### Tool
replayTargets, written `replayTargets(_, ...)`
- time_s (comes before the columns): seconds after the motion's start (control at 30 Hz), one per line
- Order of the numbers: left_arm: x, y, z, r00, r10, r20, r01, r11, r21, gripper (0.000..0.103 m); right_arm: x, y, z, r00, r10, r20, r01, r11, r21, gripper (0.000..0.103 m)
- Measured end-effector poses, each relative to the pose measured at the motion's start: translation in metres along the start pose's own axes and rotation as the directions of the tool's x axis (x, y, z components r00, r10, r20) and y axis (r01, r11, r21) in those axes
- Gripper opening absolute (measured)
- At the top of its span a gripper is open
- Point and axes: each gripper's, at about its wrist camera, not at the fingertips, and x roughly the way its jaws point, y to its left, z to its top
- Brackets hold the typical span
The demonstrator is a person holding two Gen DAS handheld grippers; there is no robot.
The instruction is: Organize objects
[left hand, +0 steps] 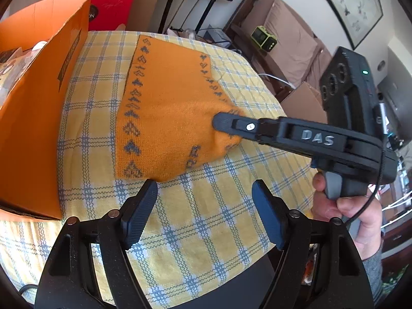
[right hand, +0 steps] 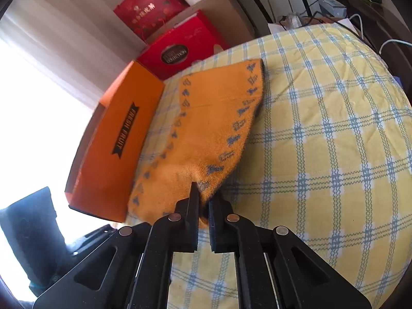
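Pinching one corner of the orange knit cloth [right hand: 206, 139], the right claw [right hand: 203, 206] points along its length; the left claw [left hand: 204, 198], spread, hovers just short of the neighbouring corner.

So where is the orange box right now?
The orange box stands on the checked tablecloth at the left of both views, just left of the orange knitted cloth, with red boxes behind it.

scarf [left hand: 170, 108] – fuzzy knit | box [left hand: 33, 118] – matt cardboard | tablecloth [left hand: 206, 219] – woven cloth
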Motion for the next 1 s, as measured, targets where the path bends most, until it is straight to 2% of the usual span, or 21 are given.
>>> replayTargets(0.13, -0.002, 0.003, 0.002, 0.999, -0.043, 0.0, 0.043, 0.999, -0.026, 0.076, -0.026, 0.011, 0.009, 0.998, 0.028, 0.061, -0.027, 1.0, -0.017, 0.004)
replayTargets(0.2, -0.003, 0.005, 0.004, 0.997, -0.075, 0.002, 0.075, 0.996, -0.052, 0.086, -0.041, 0.018, 0.015, 0.996, 0.032, 0.088, -0.03, 0.999, -0.03, 0.003)
replayTargets(0.33, -0.007, 0.006, 0.008, 0.993, -0.117, 0.022, 0.119, 0.991, -0.069, 0.09, -0.074, 0.033, 0.028, 0.989, 0.041, 0.141, -0.032, 0.997, -0.064, 0.003)
replayTargets(0.5, 0.0, 0.005, 0.01, 0.999, -0.039, 0.029, 0.04, 0.998, -0.045, 0.09, -0.079, 0.037, 0.028, 0.988, -0.104, 0.113, 0.116, 0.988, -0.105, 0.007)
replayTargets(0.57, 0.007, 0.005, 0.01, 1.0, -0.008, 0.025, 0.009, 0.999, -0.04, 0.09, -0.069, 0.027, 0.024, 0.991, -0.107, 0.078, 0.113, 0.99, -0.082, 0.007)
replayTargets(0.63, 0.01, 0.004, 0.009, 0.999, 0.01, 0.048, -0.008, 0.999, -0.033, 0.09, -0.057, 0.015, 0.019, 0.995, -0.091, 0.046, 0.093, 0.995, -0.046, 0.015)
replayTargets(0.67, 0.01, 0.003, 0.009, 0.998, 0.025, 0.065, -0.023, 0.999, -0.031, 0.09, -0.051, 0.011, 0.017, 0.996, -0.081, 0.034, 0.082, 0.996, -0.032, 0.028)
replayTargets(0.7, 0.011, 0.003, 0.01, 0.997, 0.034, 0.075, -0.032, 0.999, -0.032, 0.088, -0.045, 0.007, 0.015, 0.997, -0.073, 0.024, 0.074, 0.997, -0.019, 0.034)
replayTargets(0.73, 0.012, 0.003, 0.011, 0.996, 0.041, 0.081, -0.039, 0.999, -0.031, 0.088, -0.039, 0.005, 0.014, 0.998, -0.065, 0.014, 0.065, 0.998, -0.01, 0.034)
replayTargets(0.83, 0.016, 0.001, 0.014, 0.993, 0.068, 0.094, -0.067, 0.998, -0.018, 0.075, -0.026, 0.0, 0.014, 0.999, -0.036, -0.001, 0.036, 0.999, 0.02, 0.04)
replayTargets(0.9, 0.02, 0.002, 0.017, 0.991, 0.09, 0.103, -0.089, 0.996, -0.017, 0.052, -0.019, -0.004, 0.018, 1.0, -0.027, -0.003, 0.027, 0.999, 0.036, 0.042)
replayTargets(1.0, 0.023, 0.005, 0.021, 0.989, 0.104, 0.108, -0.102, 0.995, -0.023, 0.034, -0.005, -0.01, 0.023, 1.0, 0.007, -0.023, -0.005, 0.997, 0.072, 0.042)
